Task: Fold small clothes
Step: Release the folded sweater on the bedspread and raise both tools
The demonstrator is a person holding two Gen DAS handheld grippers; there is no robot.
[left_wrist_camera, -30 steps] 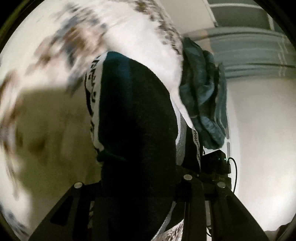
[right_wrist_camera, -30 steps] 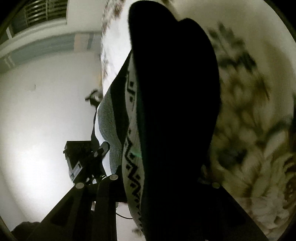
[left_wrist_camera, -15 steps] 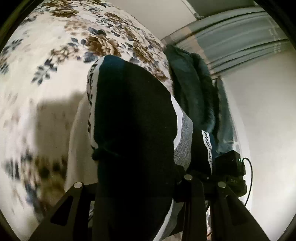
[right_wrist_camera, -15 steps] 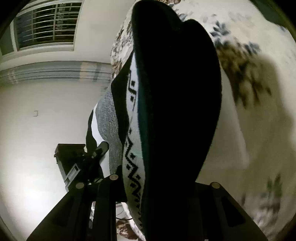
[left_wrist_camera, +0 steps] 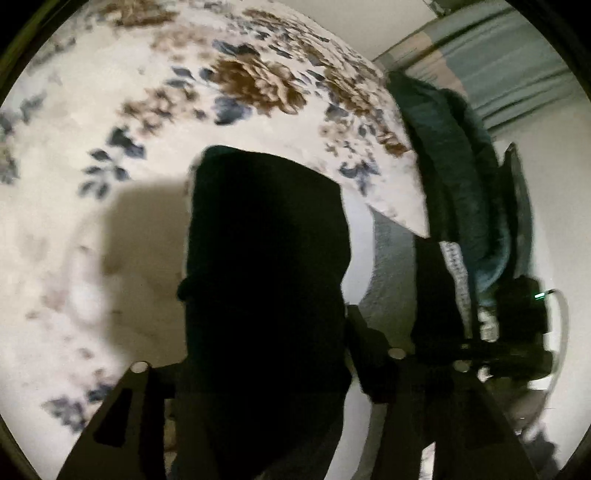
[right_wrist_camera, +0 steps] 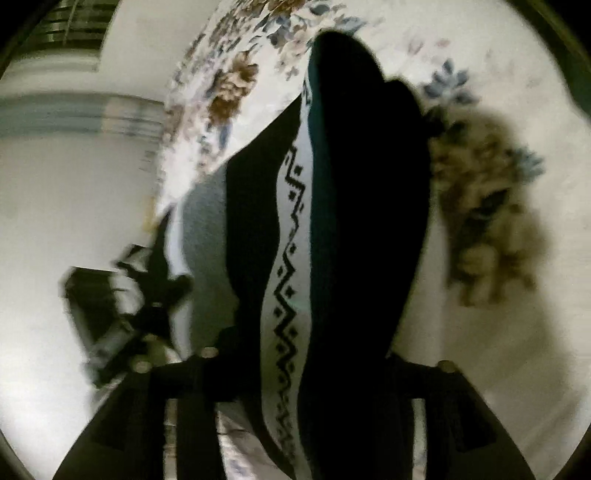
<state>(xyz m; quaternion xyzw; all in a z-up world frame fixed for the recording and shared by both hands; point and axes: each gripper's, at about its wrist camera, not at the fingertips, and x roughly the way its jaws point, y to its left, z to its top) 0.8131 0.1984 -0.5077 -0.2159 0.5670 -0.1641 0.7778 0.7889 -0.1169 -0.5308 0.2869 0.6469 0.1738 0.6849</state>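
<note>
Dark knit garment (left_wrist_camera: pixel 266 277) hiding much of floral bedsheet (left_wrist_camera: pixel 147 110), blurred.

Black gripper (left_wrist_camera: pixel 258 373) fingers, silver screws, blk cable

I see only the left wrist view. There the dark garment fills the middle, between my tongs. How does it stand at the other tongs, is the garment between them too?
Observer: Yes. In the right wrist view the garment stands between the right tongs. Their jaws have just been opening, and the pads seem not to press it.
Operator: Is that side also plain dark?
Observer: No. A white band with a black zigzag runs along it there.
Operator: Is there anything behind it that I miss?
Observer: A barred window at top left, to the left of the floral bedcover.
</note>
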